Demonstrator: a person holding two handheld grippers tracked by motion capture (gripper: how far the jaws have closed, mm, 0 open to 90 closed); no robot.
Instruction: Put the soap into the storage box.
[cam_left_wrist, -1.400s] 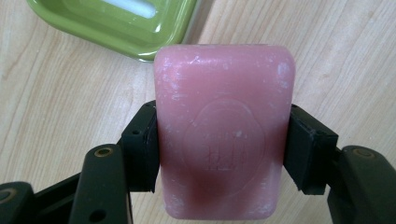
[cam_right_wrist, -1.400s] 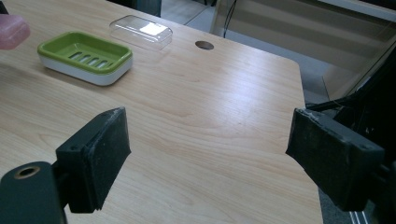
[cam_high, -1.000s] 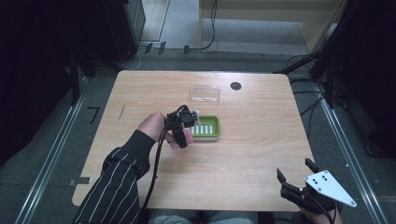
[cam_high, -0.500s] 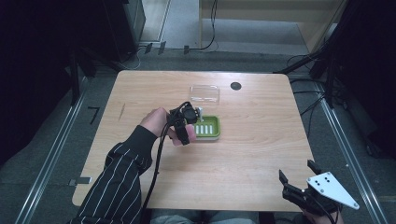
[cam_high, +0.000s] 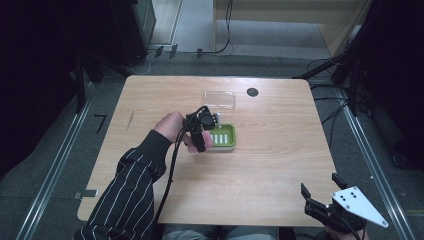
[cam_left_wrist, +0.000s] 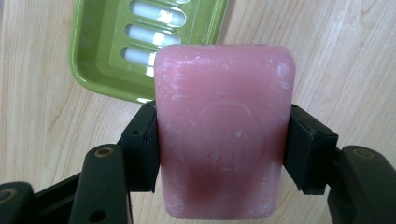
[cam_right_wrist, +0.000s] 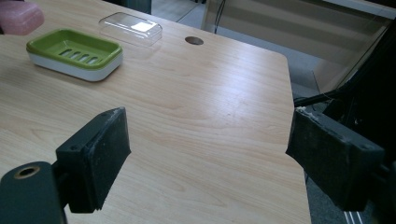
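My left gripper (cam_left_wrist: 223, 154) is shut on a pink soap bar (cam_left_wrist: 224, 126), with a pad on each long side. The bar hangs just above the wood, at the edge of a green slotted soap dish (cam_left_wrist: 93, 70). In the high view the left gripper (cam_high: 202, 127) is at the dish's (cam_high: 233, 139) left end, in a hand with a striped sleeve. My right gripper (cam_high: 320, 197) is open with nothing between its jaws, at the table's near right corner. In the right gripper view its jaws (cam_right_wrist: 210, 158) stand wide apart, and the dish (cam_right_wrist: 39, 46) and the soap (cam_right_wrist: 18, 16) show far off.
A clear plastic lid (cam_high: 219, 100) lies just behind the dish, also seen as the lid (cam_right_wrist: 130, 28) in the right gripper view. A round cable hole (cam_high: 252, 92) sits near the table's far edge. Bare wood (cam_high: 280, 150) spreads between the dish and the right gripper.
The left hand has edged slightly toward the dish with the soap still held. The right gripper has stayed put.
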